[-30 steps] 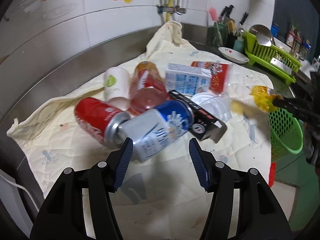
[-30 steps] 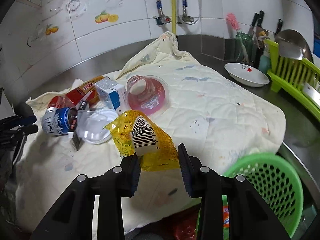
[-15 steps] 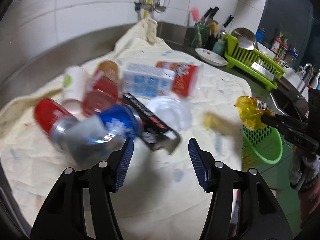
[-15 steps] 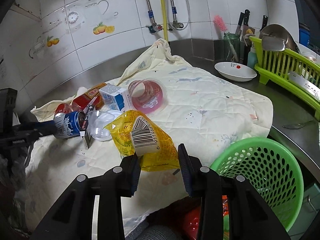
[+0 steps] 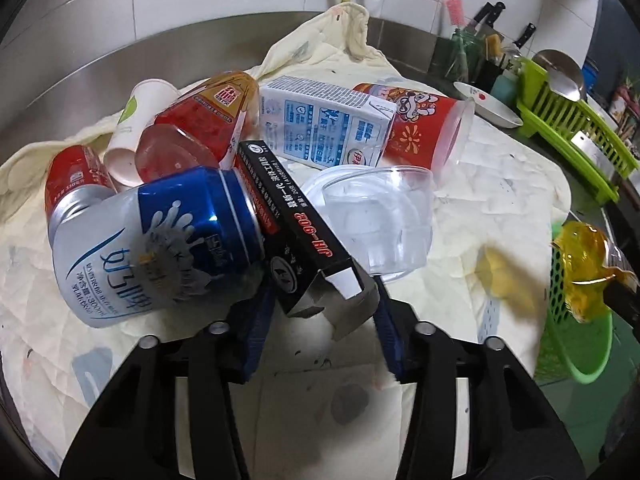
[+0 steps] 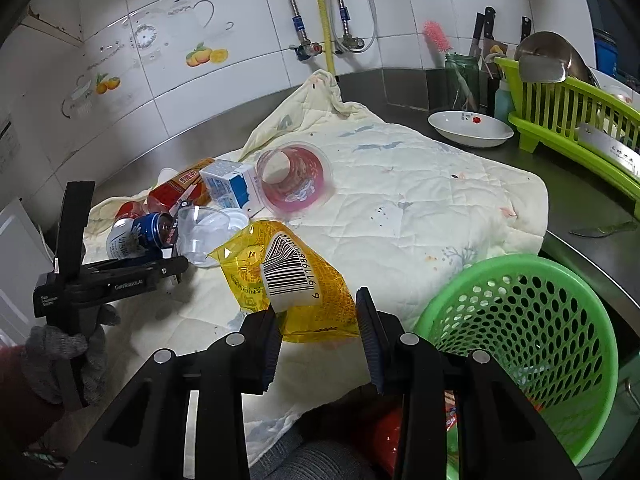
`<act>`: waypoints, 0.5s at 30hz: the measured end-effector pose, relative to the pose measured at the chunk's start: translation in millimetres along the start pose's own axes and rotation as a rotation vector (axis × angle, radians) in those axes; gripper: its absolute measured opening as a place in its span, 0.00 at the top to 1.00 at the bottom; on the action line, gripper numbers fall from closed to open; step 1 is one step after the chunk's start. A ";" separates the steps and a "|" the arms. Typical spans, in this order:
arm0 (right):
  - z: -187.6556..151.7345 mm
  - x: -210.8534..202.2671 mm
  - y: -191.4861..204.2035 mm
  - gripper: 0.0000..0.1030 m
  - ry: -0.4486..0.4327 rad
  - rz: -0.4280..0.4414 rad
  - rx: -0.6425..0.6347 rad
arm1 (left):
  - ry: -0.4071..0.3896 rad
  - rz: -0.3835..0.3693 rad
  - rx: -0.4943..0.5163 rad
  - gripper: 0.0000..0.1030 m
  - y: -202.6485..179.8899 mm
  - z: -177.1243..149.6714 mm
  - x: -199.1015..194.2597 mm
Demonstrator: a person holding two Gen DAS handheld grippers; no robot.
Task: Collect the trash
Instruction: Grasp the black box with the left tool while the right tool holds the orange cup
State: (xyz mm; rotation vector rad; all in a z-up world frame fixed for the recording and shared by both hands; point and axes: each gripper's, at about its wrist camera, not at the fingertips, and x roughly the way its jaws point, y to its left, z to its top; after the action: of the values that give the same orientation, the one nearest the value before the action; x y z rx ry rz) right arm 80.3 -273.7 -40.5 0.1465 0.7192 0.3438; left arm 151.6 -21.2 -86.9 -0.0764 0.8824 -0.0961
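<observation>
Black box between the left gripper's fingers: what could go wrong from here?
The left gripper is closing on the black box's open flap end, which may crush or slip. The blue can leans against the box and could roll. The yellow wrapper in the right gripper isn't over the green basket yet.

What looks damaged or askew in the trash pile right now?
The black box has a torn-open end flap, sitting between the left gripper's closing jaws. The blue can lies tipped on its side against it, and the red cup lies on its side on the cloth.
</observation>
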 end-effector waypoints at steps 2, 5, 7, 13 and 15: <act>-2.1 -0.1 -2.4 0.66 0.004 -0.006 0.007 | -0.011 -0.006 -0.013 0.61 0.7 0.1 -0.4; -5.6 -2.9 -5.7 0.66 0.005 -0.013 0.016 | -0.022 -0.023 -0.016 0.67 4.7 0.1 -5.2; -7.5 -5.3 -7.1 0.66 0.001 -0.016 0.020 | -0.029 -0.042 -0.024 0.72 8.6 -2.2 -11.1; -11.6 -14.1 -11.5 0.66 -0.013 -0.029 0.039 | -0.046 -0.097 -0.030 0.78 19.2 -8.6 -36.8; -12.7 -18.5 -12.5 0.66 -0.019 -0.036 0.045 | -0.047 -0.125 -0.035 0.78 23.3 -12.4 -44.6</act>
State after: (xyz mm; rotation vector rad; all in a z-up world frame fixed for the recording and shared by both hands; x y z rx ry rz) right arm 62.0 -291.8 -41.6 0.1789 0.7099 0.2916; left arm 115.1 6.8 -63.0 -0.1659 0.8321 -0.1944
